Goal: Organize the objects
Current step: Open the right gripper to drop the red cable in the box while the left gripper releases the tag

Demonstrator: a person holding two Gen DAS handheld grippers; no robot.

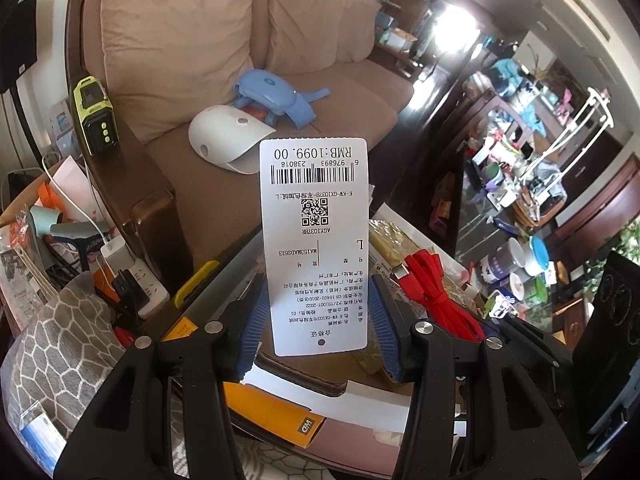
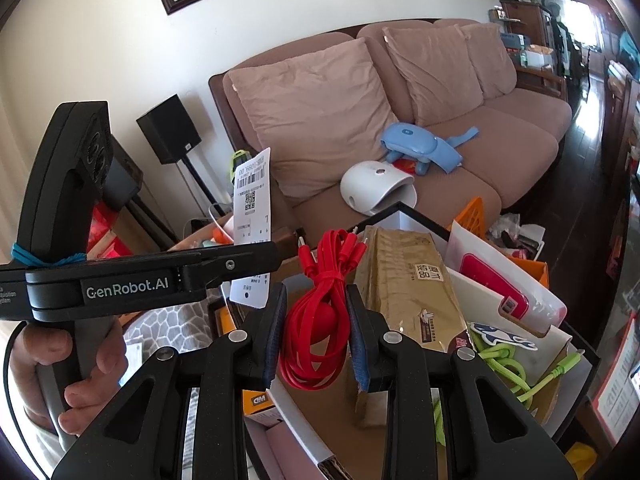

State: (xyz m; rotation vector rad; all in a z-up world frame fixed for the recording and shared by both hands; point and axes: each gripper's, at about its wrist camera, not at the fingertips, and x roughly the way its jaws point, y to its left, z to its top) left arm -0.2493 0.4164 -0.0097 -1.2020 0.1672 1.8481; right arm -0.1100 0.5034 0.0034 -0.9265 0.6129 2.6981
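The left gripper (image 1: 318, 316) pinches the long edges of a white price tag (image 1: 315, 240), held upright at frame centre, with open air above it toward the sofa (image 1: 208, 184). The right gripper (image 2: 312, 332), bottom centre, is closed on a red cable bundle (image 2: 320, 316) crowded against a gold package (image 2: 408, 280). A bare hand (image 2: 76, 364) grips the left tool's handle at lower left.
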